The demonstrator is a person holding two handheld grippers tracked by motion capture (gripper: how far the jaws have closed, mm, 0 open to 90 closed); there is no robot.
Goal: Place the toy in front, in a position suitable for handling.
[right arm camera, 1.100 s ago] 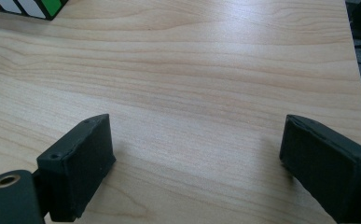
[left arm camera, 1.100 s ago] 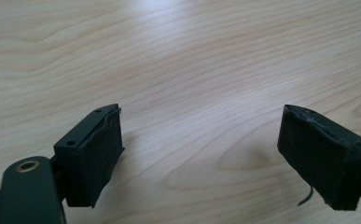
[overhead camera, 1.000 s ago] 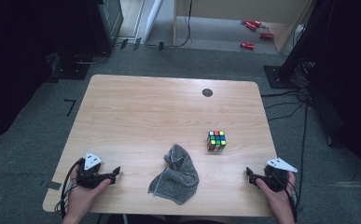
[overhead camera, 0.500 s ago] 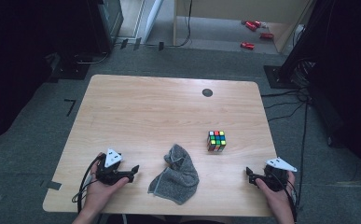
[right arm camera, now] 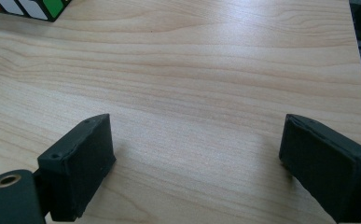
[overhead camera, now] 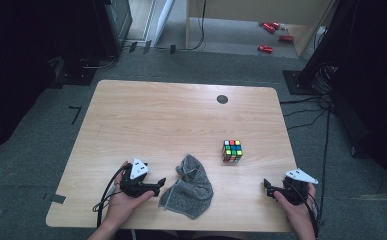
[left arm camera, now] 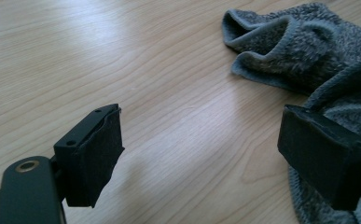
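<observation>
The left tongs are approaching the crumpled grey terry-cloth towel, which is lying near the front edge of the light wooden surface. Their jaws are standing wide apart and gripping nothing, one already hovering at the towel's near edge, probably to pinch it. The right tongs are resting idle, likewise spread and empty, near the multicoloured puzzle cube.

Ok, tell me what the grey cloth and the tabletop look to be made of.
The grey cloth: likely terry or fleece, matte, with a fuzzy looped pile and soft rumpled folds. The tabletop: pale wood or wood-look laminate, smooth with a faint sheen; grain lines run across it, but which it is stays unclear.
</observation>
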